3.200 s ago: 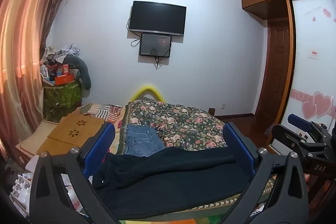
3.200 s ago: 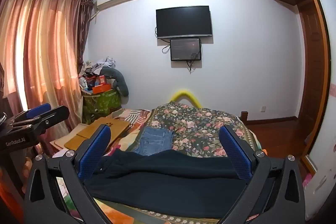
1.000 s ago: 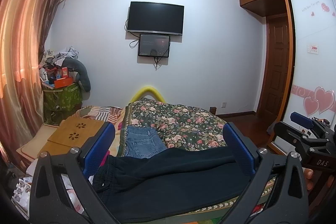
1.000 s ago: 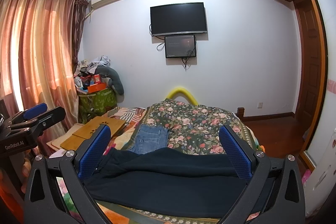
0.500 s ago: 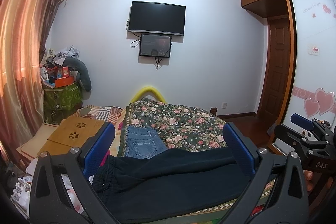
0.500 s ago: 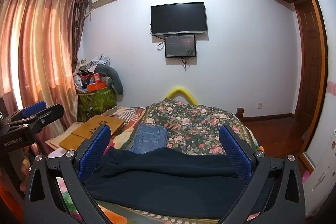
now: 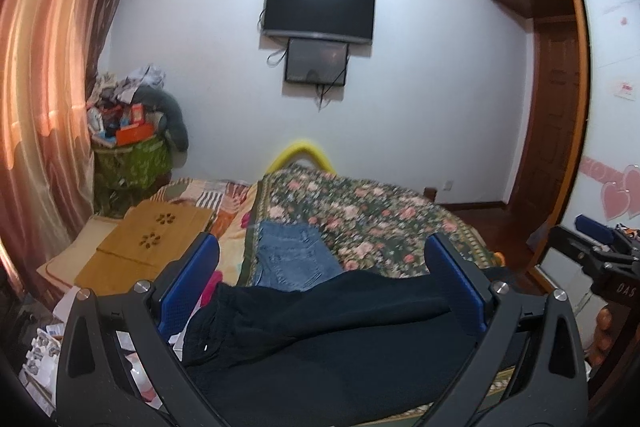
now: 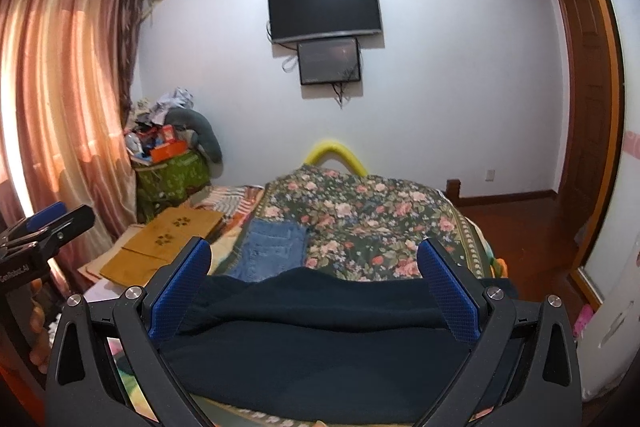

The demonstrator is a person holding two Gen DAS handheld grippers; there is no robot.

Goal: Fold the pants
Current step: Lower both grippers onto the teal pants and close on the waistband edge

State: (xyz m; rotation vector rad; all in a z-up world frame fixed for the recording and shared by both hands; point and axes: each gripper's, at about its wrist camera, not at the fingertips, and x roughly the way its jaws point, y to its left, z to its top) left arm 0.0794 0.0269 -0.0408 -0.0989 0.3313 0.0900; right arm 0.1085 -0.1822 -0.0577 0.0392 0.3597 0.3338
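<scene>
Spanning the bed's (image 7: 360, 215) near edge, dark pants (image 7: 340, 339) lie apparently untouched below both wide-open hand-held grippers (image 7: 320, 291) (image 8: 316, 287).

Dark pants (image 8: 320, 327) are seen spread across the near end of the bed (image 8: 380, 223).
The right hand-held gripper (image 8: 314, 287) is held wide open above them, nothing gripped; folded jeans (image 8: 274, 251) are seen just beyond, the left hand-held gripper (image 8: 44, 227) at the left edge.
</scene>
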